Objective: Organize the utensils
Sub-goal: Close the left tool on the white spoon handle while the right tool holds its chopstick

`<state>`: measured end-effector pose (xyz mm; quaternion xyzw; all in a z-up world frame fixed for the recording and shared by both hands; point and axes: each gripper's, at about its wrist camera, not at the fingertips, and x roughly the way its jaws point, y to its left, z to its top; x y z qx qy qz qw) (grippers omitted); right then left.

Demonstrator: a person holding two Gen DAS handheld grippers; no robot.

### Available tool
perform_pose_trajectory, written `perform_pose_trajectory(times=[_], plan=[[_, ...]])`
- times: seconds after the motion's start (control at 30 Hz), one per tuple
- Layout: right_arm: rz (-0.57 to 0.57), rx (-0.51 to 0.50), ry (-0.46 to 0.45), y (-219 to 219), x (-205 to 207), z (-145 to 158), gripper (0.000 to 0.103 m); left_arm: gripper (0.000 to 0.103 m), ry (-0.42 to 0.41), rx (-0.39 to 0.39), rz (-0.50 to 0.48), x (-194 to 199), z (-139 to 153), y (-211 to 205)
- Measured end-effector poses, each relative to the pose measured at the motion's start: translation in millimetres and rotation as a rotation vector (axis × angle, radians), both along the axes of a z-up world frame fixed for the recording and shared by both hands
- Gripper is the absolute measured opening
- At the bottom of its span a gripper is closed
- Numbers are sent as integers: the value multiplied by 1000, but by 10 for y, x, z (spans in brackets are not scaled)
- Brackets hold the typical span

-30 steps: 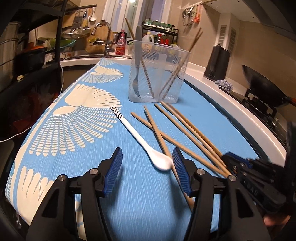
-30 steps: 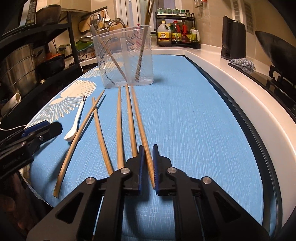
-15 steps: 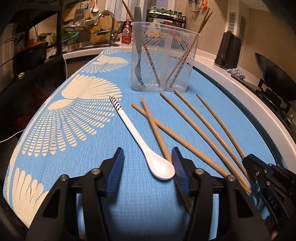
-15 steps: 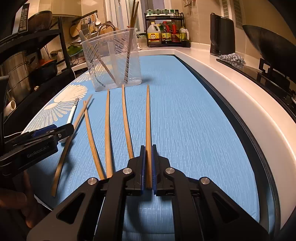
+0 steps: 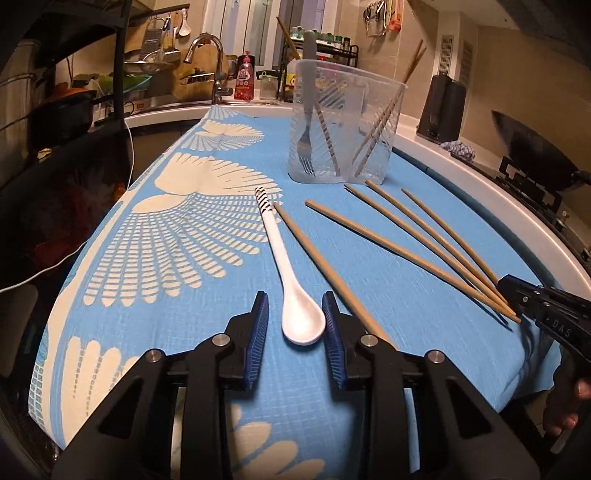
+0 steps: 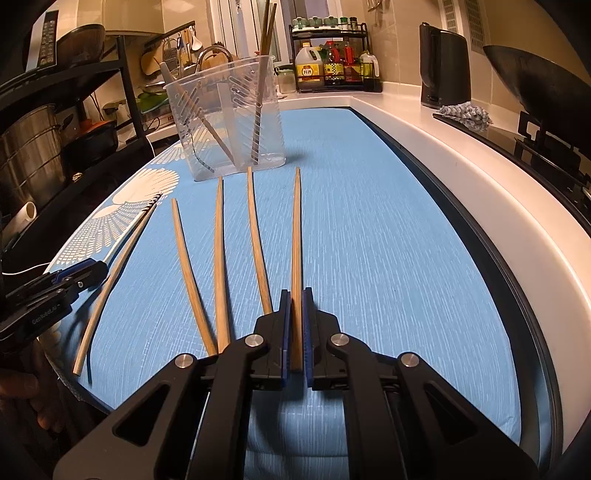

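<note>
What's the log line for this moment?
left gripper: open, straddling white spoon | right gripper: shut on chopstick

Setting: home kitchen. Evidence: sink faucet [image 5: 207,55], wok [image 5: 532,147] on stove, condiment rack [image 6: 332,62], kettle [image 6: 443,66], hanging utensils [image 5: 380,14], pot [image 6: 29,155] on shelving, white counter [image 6: 461,166].

Honestly can't tell if the right gripper [image 6: 294,325] pads actually touch the chopstick [image 6: 296,266]; its near end hides between them. In the left view, another chopstick [image 5: 325,262] disappears behind the left gripper [image 5: 294,334]. Bottle labels beyond the clear holder [image 6: 225,118] are too small to read.
</note>
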<state>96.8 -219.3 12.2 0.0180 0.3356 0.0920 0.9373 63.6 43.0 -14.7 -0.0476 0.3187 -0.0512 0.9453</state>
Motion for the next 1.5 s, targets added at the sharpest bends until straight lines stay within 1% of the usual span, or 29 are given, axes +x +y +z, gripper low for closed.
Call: perform_pose_trajectory(times=[0.13,0.23,0.3,0.33,0.43,0.73,1.5], plan=[[-1,-1,-2,-4,-12,-4,8,31,-9,-9,8,-27,3,26],[-1,-3,-6,-11,-20,-7,8,31,-13,14,24,-27,-12,-24],[-1,-2,-5,-14,-24,-8,7,23,-12,41,42,-18,-10,-45],[-2,-2,-5,-23,-28,-9,7,23,-14,45,55,-20,-13,-31],[-3,-2,-9,-46,-42,-16,6,22,-25,20,71,-65,-22,64],[-7,-1,-24,-75,-63,-26,7,23,-60,27,83,-102,-45,24],[-8,-10,-32,-82,-59,-22,7,23,-59,32,93,-112,-49,-16]])
